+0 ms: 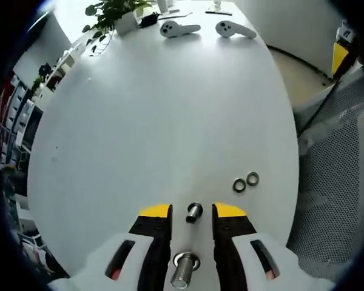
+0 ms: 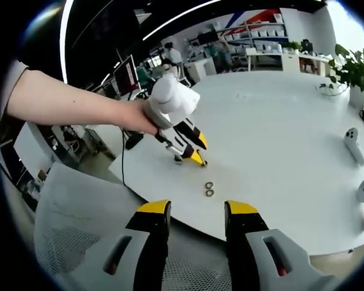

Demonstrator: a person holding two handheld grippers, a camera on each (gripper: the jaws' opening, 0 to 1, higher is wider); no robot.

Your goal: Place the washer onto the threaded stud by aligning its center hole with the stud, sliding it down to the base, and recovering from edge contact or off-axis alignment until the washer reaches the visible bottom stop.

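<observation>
Here the left tongs (image 1: 192, 213), with black jaws and yellow tips, stand open, and nothing is held between them. Between the jaws, on the white oval worktop (image 1: 158, 109), lie two short silver threaded studs: one (image 1: 194, 212) just at the level of the yellow tips, the other (image 1: 183, 270) lower in the left gripper view, with a round metal collar around it. The two small dark metal washers (image 1: 246, 182) lie flat on the worktop, touching or almost touching each other, a little beyond the right jaw tip and apart from both studs.

The right tongs (image 2: 196, 209) are also open and empty, and they hang near the worktop edge over a grey mesh chair (image 2: 67, 230). In the right gripper view, the washers (image 2: 209, 189) lie near the worktop edge, just beside the tips of the left tongs (image 2: 194, 151), which a person's hand (image 2: 139, 116) holds.

At the far end of the worktop lie two white hand controllers (image 1: 203, 28) and a green potted plant (image 1: 112, 15).
</observation>
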